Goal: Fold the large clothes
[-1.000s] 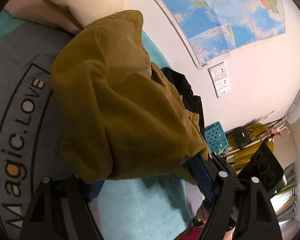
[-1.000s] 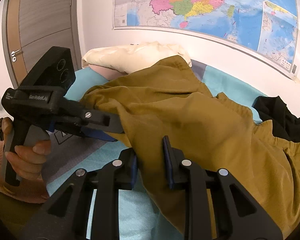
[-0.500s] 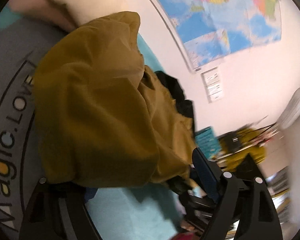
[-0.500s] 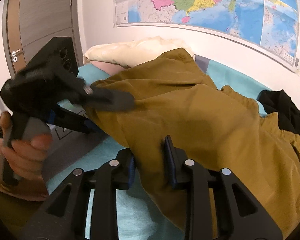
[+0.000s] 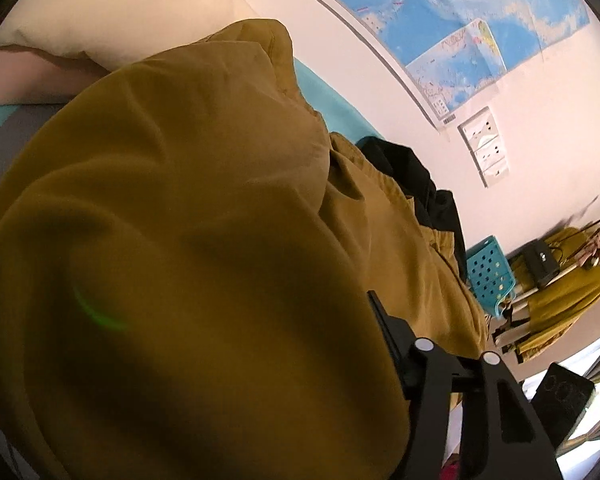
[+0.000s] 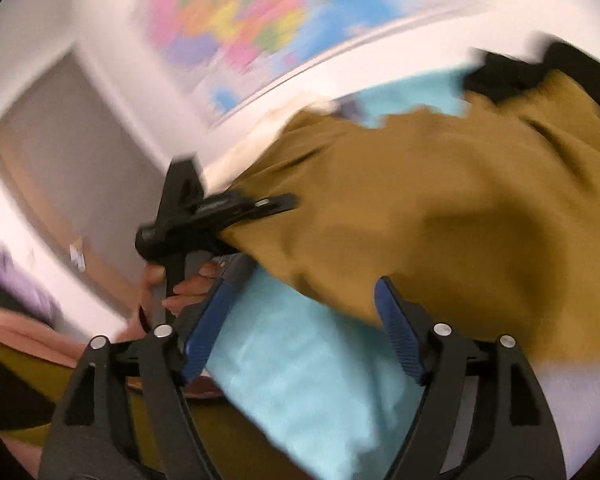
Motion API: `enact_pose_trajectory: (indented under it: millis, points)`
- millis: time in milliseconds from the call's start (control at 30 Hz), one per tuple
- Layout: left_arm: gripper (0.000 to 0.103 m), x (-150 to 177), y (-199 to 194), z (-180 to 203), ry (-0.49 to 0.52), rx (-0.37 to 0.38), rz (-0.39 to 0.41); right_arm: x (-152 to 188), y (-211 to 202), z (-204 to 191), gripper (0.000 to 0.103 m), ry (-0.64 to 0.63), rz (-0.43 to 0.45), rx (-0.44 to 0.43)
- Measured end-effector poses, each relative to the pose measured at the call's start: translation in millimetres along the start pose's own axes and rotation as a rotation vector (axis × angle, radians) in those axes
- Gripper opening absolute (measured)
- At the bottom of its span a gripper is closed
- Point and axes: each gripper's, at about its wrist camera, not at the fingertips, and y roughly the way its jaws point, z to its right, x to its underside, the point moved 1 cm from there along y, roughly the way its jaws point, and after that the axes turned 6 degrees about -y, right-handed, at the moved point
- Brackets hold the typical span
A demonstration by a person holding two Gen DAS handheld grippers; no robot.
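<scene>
Fabric fills most of our left wrist view: the mustard garment (image 5: 204, 240) is draped right over the left tool (image 6: 236, 216), so only one black finger (image 5: 396, 344) shows there. In the blurred right wrist view we see that tool clamped on the garment's edge, gripped by the left hand (image 6: 180, 284). Our right tool (image 6: 300, 320) stands with its blue-padded fingers apart, holding nothing, over the turquoise bed sheet (image 6: 300, 380), the garment's lower edge just beside its right finger. The garment lies heaped on the bed, reaching back toward a cream pillow (image 5: 112, 12). A black garment (image 5: 416, 184) touches its far side. Behind hang a wall map (image 5: 460, 20) and a socket panel (image 5: 486, 146); a blue perforated basket (image 5: 490, 276) stands beyond the bed.
</scene>
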Motion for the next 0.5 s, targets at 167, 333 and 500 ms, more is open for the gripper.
enact_pose_trajectory:
  millis: [167,333,500]
  points:
    - [0.043,2.7,4.3,8.4,0.062,-0.031,-0.014,32.0,-60.2,56.2,0.082,0.296,0.081,0.122]
    - [0.042,5.3,0.7,3.3,0.069,-0.025,-0.023,41.2,-69.5,85.9,0.084,0.461,0.142,0.193]
    - [0.042,5.0,-0.5,-1.6,0.061,-0.007,-0.043,28.4,-54.3,90.8,0.087,0.460,0.187,0.290]
